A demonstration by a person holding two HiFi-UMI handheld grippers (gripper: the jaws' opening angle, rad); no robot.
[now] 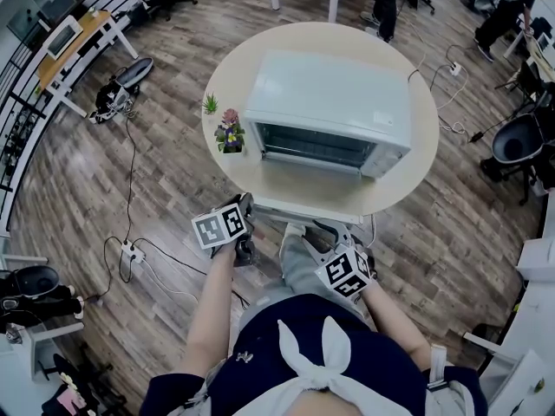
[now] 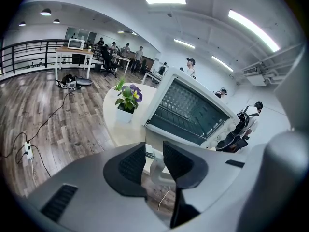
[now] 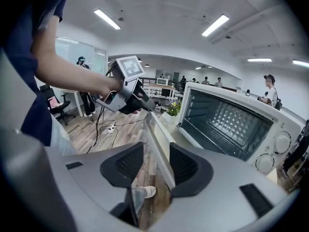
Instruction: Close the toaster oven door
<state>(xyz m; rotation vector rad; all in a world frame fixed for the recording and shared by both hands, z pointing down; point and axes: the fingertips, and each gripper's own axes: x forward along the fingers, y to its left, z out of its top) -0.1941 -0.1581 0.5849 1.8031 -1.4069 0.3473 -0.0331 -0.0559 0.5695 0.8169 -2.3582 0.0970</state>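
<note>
White boxy metal toaster oven [image 1: 329,102] sits on round cream table [image 1: 234,68], its door [image 1: 303,208] dropped flat open in front. At the oven's front-left, left gripper [image 2: 153,161] clamped on white door handle [image 2: 157,170]. At the oven's front-right, right gripper [image 3: 153,164] jaws apart, straddling the door edge.

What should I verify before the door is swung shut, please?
1. Door fully open, ready to lift: ok.
2. Left gripper jaws closed on the handle: ok.
3. Right gripper gripping the door edge: not ok; the edge stands between open jaws.
4. Oven mouth free of anything sticking out: ok.
5. Plant clear of the door's swing: ok; it stands beside the oven.
6. Oven steady on the table: cannot tell.
</note>
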